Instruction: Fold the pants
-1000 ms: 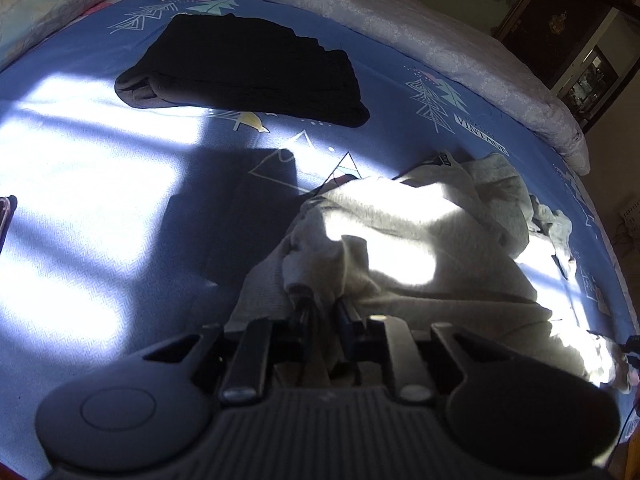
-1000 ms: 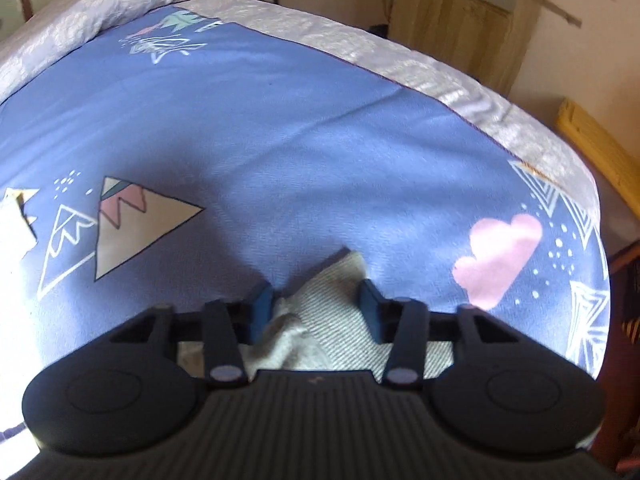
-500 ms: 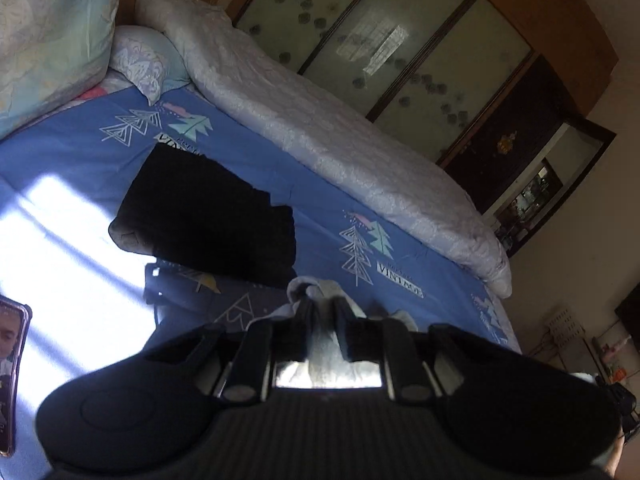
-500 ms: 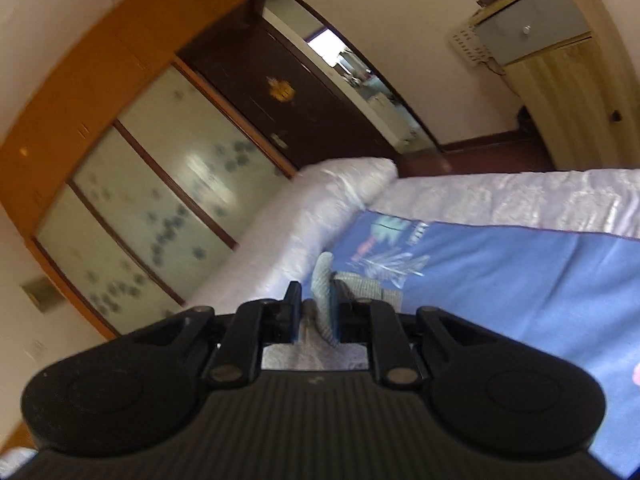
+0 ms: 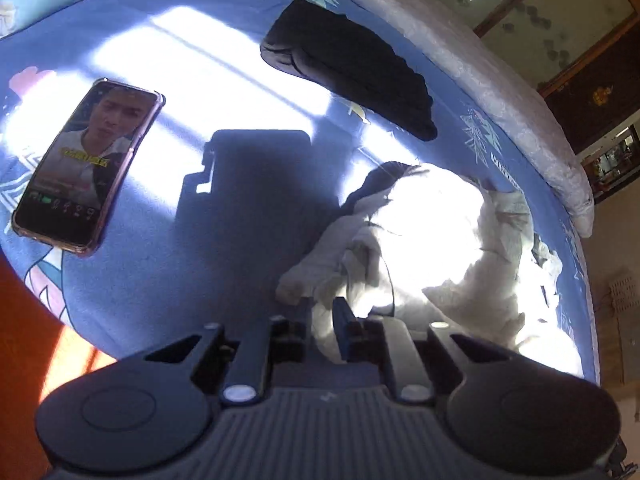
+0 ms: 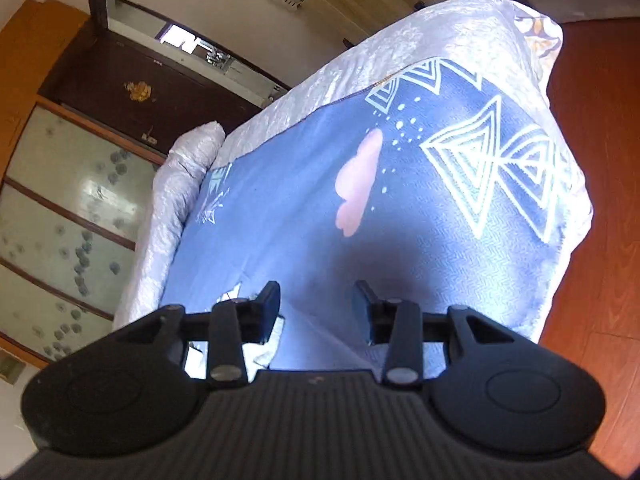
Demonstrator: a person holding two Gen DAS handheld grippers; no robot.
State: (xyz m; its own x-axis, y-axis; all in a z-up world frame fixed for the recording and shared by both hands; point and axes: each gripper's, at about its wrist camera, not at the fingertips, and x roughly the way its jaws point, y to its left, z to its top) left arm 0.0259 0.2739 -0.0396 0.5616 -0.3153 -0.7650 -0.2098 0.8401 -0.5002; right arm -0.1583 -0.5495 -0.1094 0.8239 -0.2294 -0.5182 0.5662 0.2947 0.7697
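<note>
Light grey pants [image 5: 432,240] lie crumpled on the blue patterned bed sheet [image 5: 248,208], partly in bright sunlight. My left gripper [image 5: 322,308] is shut on a fold of the grey pants at their near edge, close to the sheet. My right gripper [image 6: 316,300] is open and empty above the blue sheet [image 6: 320,208]; no pants show between its fingers. A small pale bit of cloth [image 6: 266,354] shows just below its left finger.
A folded black garment [image 5: 352,68] lies at the far side of the bed. A phone [image 5: 86,164] with a lit screen lies on the sheet at left. A grey quilt roll [image 5: 480,64] lines the far edge. Wooden floor [image 6: 600,200] lies right of the bed corner.
My right gripper has let go of the pants and opened. My left gripper, still shut on the pants, has come back down toward the sheet nearer the bed's front edge.
</note>
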